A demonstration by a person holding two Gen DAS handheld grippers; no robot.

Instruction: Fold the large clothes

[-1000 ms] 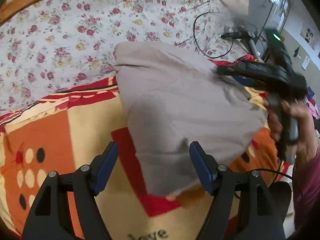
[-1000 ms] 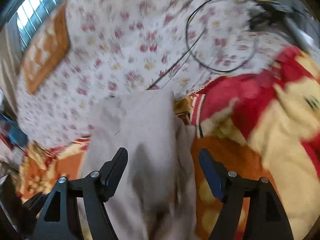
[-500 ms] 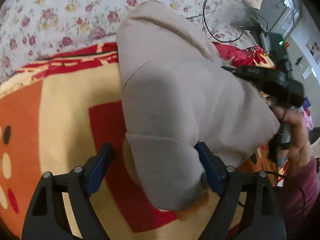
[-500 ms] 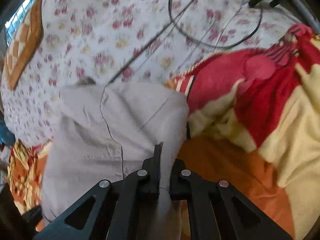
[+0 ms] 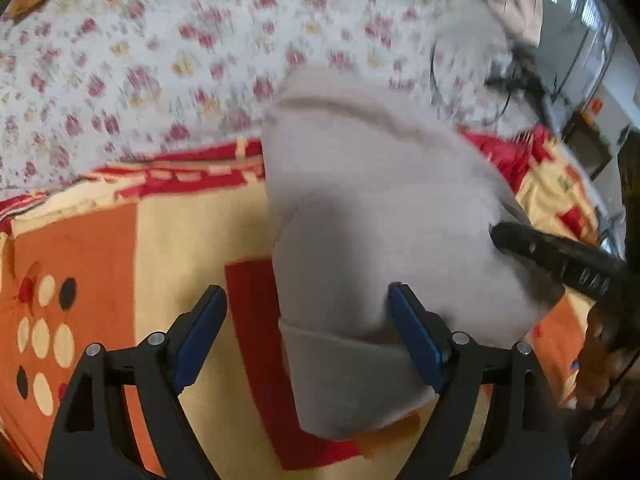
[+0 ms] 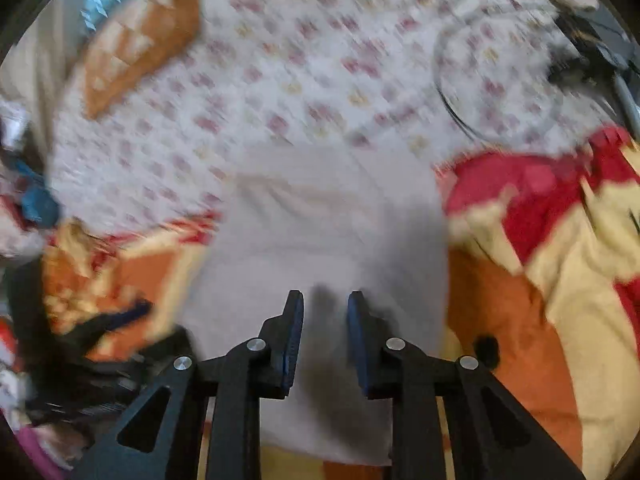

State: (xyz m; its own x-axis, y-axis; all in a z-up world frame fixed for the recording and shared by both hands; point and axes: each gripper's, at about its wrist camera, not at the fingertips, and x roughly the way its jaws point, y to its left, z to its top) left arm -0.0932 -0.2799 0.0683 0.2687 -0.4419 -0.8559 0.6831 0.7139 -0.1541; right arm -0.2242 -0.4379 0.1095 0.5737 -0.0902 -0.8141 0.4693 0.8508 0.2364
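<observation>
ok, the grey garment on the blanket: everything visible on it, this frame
The grey garment is pale, soft knit, folded into a compact bundle with a ribbed band at its near end. It lies on the orange, red and cream blanket, its far edge reaching the floral sheet. The left gripper straddles the band, pads clear. The right gripper is opening over it.

Matt grey cloth garment [image 5: 372, 216] — soft, printed blanket [image 5: 184, 232], floral cotton sheet [image 5: 160, 60]
</observation>
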